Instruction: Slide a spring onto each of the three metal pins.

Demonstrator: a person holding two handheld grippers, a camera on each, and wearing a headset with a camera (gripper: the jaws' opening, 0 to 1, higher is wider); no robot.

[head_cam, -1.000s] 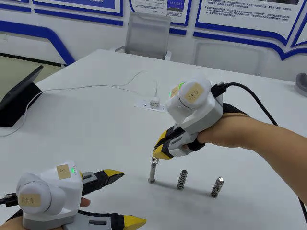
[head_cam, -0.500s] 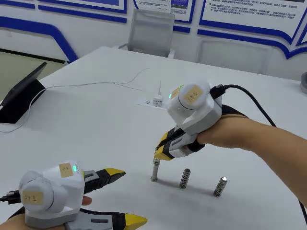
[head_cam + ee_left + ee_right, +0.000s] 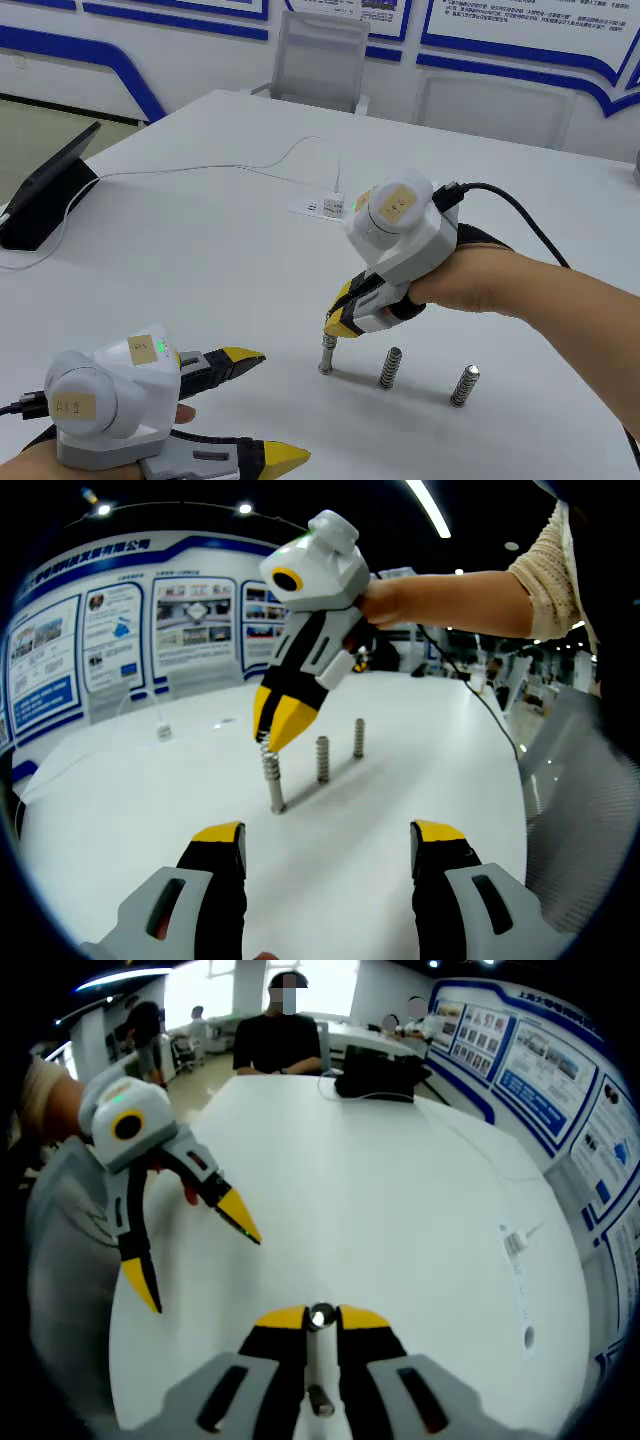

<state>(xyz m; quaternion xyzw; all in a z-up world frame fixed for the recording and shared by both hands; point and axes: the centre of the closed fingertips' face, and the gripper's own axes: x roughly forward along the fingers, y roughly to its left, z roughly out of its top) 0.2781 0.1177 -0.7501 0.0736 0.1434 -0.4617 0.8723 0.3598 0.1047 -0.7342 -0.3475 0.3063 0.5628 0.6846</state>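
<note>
Three metal pins stand upright in a row on the white table [image 3: 200, 260]; as the head view has them, they are the left-hand pin [image 3: 326, 360], the middle pin [image 3: 394, 352] and the right-hand pin [image 3: 472, 371]. There are three springs in all, one to each pin. The middle spring [image 3: 389, 371] sits fully down, sheathing its pin; the right-hand spring [image 3: 462, 389] does likewise. The third spring [image 3: 267, 758] sits high on the left-hand pin, its coils around the upper shaft; the lower shaft is bare down to the table. The right gripper [image 3: 337, 326] meets that pin from above; its jaws are drawn narrow, pinching the top of the third spring. In the right gripper view the pin's round top shows directly between the yellow tips. The left gripper [image 3: 268, 405] hovers low near the table's front edge, well apart from the pins; its jaws are spread wide and hold nothing. In the left gripper view the pins stand beyond the gap between its tips. One grey chair [image 3: 318, 55] stands beyond the table's far side.
</note>
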